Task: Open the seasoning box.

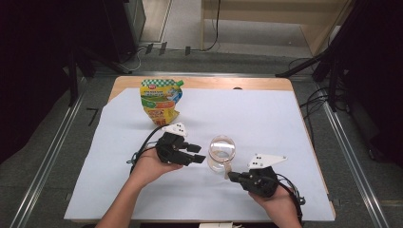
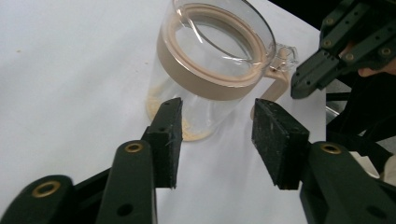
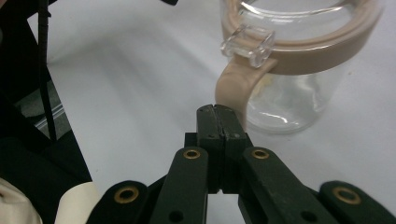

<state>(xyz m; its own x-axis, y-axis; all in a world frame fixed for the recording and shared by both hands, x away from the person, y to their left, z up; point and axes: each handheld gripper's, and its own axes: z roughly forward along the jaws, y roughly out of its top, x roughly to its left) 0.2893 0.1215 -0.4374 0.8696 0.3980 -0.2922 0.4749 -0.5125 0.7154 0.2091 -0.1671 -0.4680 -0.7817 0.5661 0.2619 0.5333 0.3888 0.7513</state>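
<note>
A clear jar [image 1: 221, 153] with a tan rim and tan handle stands on the white sheet [image 1: 266, 118] near the middle of the table. Yellowish crumbs lie at the bottom of the jar [image 2: 205, 79]. My left gripper [image 1: 200, 154] is open just left of the jar, its jaws apart with nothing between them [image 2: 217, 140]. My right gripper [image 1: 232, 175] is shut and empty, its tips [image 3: 217, 112] right beside the jar's handle [image 3: 232, 86] at the near side of the jar [image 3: 299, 70].
A colourful stand-up pouch [image 1: 160, 100] with a spout stands at the back left of the sheet. The wooden table edge [image 1: 209, 82] runs behind it. Metal rails and cables lie on the floor on both sides.
</note>
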